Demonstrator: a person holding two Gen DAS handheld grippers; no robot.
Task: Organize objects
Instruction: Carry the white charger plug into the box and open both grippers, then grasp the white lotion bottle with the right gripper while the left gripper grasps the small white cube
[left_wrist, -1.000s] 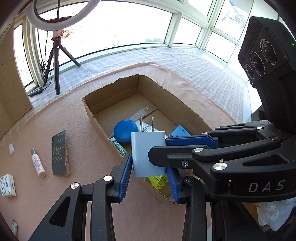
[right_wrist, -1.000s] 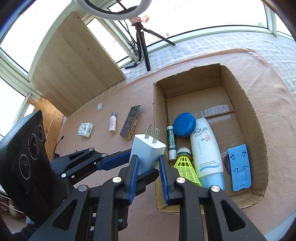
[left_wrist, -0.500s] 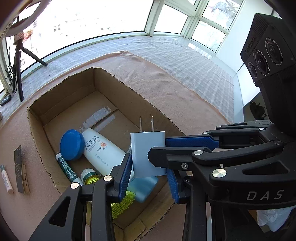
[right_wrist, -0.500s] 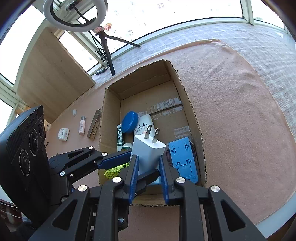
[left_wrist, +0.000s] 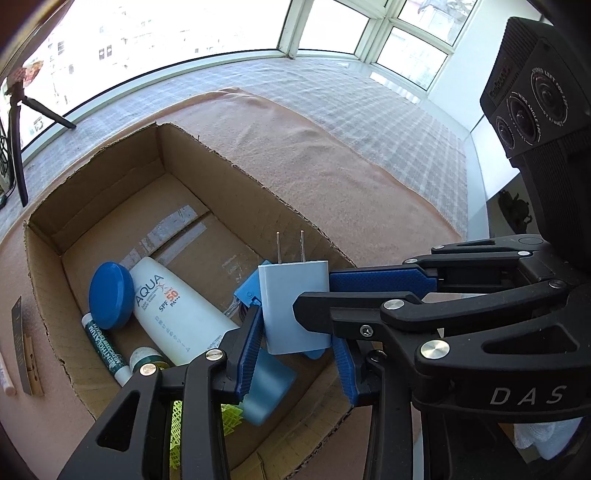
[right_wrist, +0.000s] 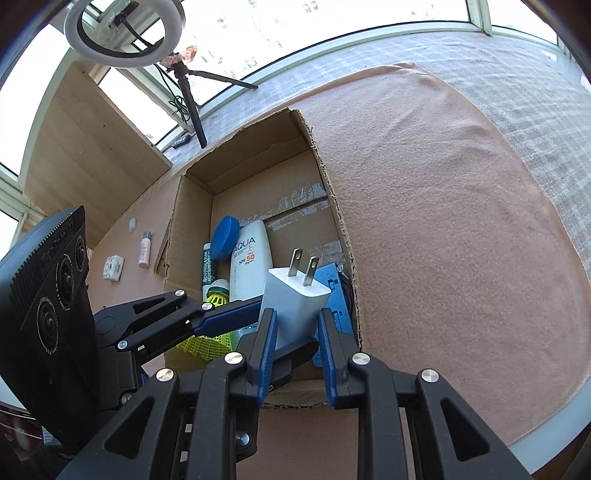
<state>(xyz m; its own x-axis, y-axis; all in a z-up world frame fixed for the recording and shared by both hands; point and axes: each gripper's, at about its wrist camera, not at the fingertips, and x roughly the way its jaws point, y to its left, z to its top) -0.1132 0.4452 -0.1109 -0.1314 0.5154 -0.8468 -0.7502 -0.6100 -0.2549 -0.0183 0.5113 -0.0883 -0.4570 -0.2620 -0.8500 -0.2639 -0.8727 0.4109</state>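
Carried from beside the cardboard box (left_wrist: 236, 173) to above its near end, our white charger (left_wrist: 295, 306) now hangs over the things already packed.

Both pairs of jaws are clamped on the charger: the left gripper (left_wrist: 297, 354) squeezes its broad flat faces, the right gripper (right_wrist: 295, 332) its narrower sides, prongs pointing away from us. We judge it light, rigid and smooth-shelled, so the flat faces low on the body are the place to hold, away from the prongs. Just beyond the jaws lie a blue stand (right_wrist: 338, 291), a yellow shuttlecock (right_wrist: 207, 339), the sunscreen tube (left_wrist: 173, 310) and a blue lid (left_wrist: 110, 295). Only the left view shows the tube's pale blue cap under our jaws; only the right view shows, further off, a small bottle (right_wrist: 144, 251) left of the box and the ring light (right_wrist: 122, 33).
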